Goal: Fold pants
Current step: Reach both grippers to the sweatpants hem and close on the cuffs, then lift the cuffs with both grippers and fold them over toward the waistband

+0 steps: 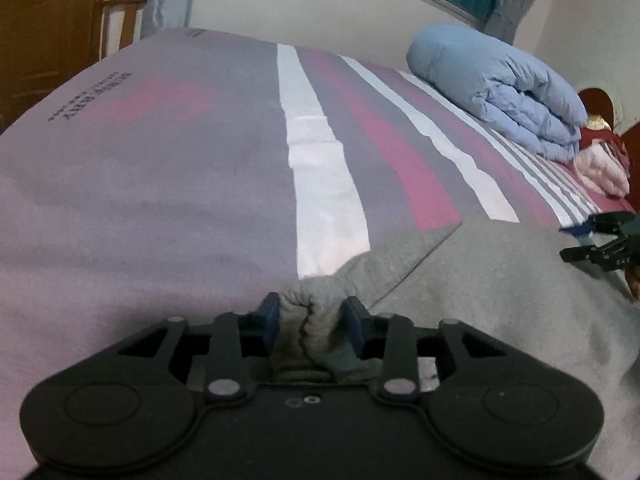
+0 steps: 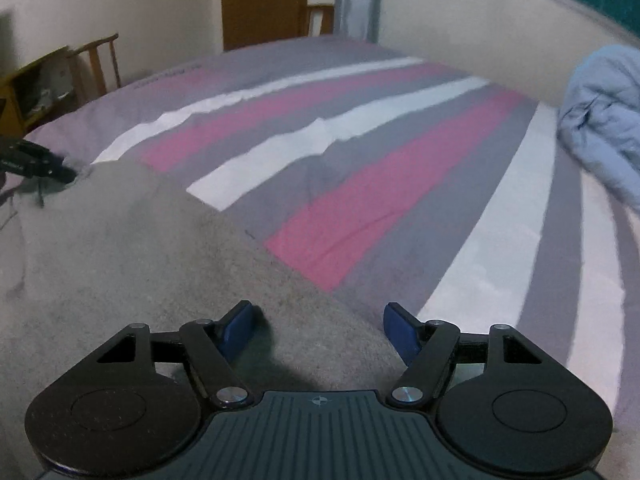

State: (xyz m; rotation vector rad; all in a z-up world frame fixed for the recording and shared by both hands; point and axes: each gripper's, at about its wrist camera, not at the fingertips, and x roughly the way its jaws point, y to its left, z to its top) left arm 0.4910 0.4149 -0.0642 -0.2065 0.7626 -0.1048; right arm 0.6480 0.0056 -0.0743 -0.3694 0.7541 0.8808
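Grey pants [image 1: 480, 280] lie spread on the striped bed [image 1: 180, 180]. Left hand-held gripper [image 1: 310, 318] pinches a bunched corner; right hand-held gripper [image 2: 320, 330] gapes over the edge, ungripped. Fold starting; next, right must clamp before lifting.

On the grey, pink and white striped bedsheet [image 1: 180, 168], at about ten o'clock in the left wrist view, dark printed lettering stands upside down; its largest line appears to read "BERRY", the smaller lines beneath being too blurred to read. Nothing else carries legible text.
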